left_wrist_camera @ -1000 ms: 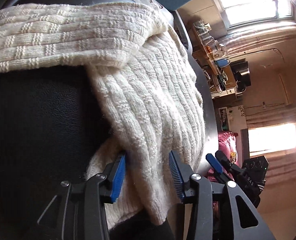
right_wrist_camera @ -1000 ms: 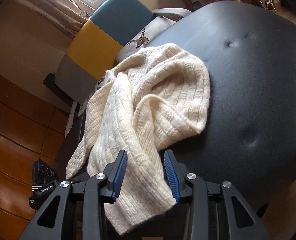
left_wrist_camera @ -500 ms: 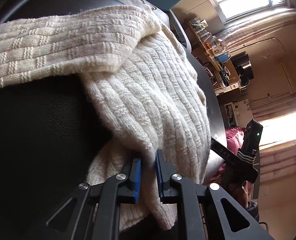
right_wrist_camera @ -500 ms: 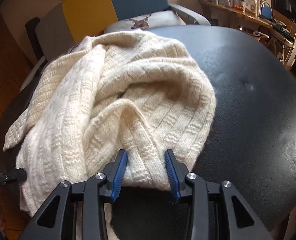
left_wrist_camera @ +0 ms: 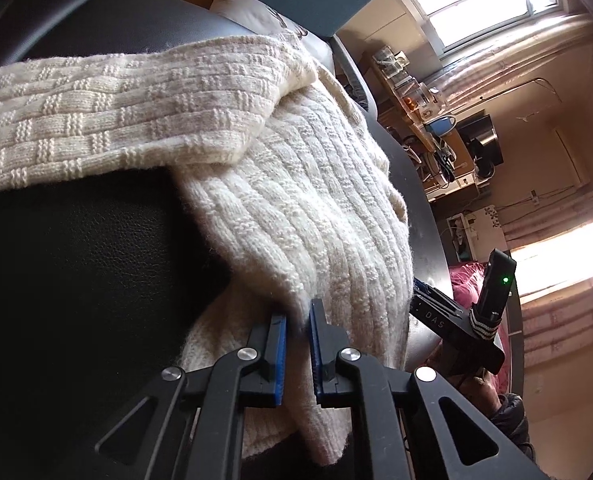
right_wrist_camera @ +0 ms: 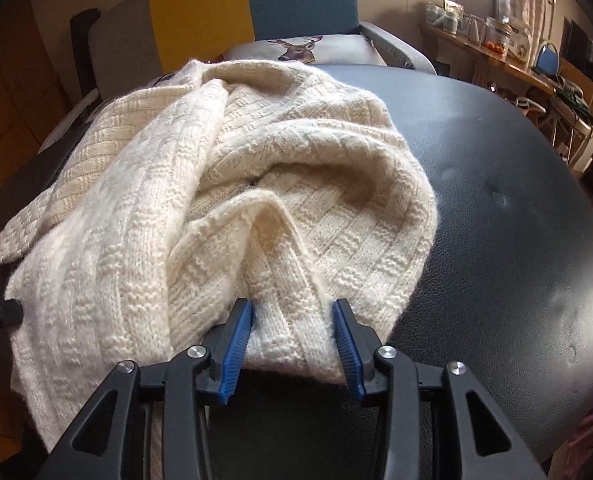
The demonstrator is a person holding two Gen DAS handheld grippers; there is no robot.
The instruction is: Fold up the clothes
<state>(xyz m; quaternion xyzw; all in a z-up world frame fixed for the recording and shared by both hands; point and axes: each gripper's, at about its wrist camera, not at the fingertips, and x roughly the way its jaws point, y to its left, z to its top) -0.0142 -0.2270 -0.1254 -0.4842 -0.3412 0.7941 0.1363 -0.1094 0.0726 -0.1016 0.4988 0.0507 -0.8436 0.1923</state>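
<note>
A cream knitted sweater (right_wrist_camera: 232, 184) lies crumpled on a black padded leather surface (right_wrist_camera: 516, 240). In the left wrist view the sweater (left_wrist_camera: 296, 208) drapes toward me, one part stretched across to the left. My left gripper (left_wrist_camera: 297, 328) is shut on a fold of the sweater's near edge. My right gripper (right_wrist_camera: 292, 328) is open, its blue pads either side of a raised fold at the sweater's near edge, touching the knit. The right gripper's body also shows in the left wrist view (left_wrist_camera: 456, 320), beside the sweater's right edge.
A yellow, grey and blue chair (right_wrist_camera: 256, 12) with a deer-print cushion (right_wrist_camera: 296, 50) stands behind the surface. A cluttered wooden shelf (right_wrist_camera: 496, 48) runs along the right wall. The surface's edge drops off at the left to an orange tiled floor (right_wrist_camera: 0, 80).
My left gripper closed on the sweater's edge and has stayed shut. My right gripper swung round and moved in, so the sweater's near fold now sits between its open pads.
</note>
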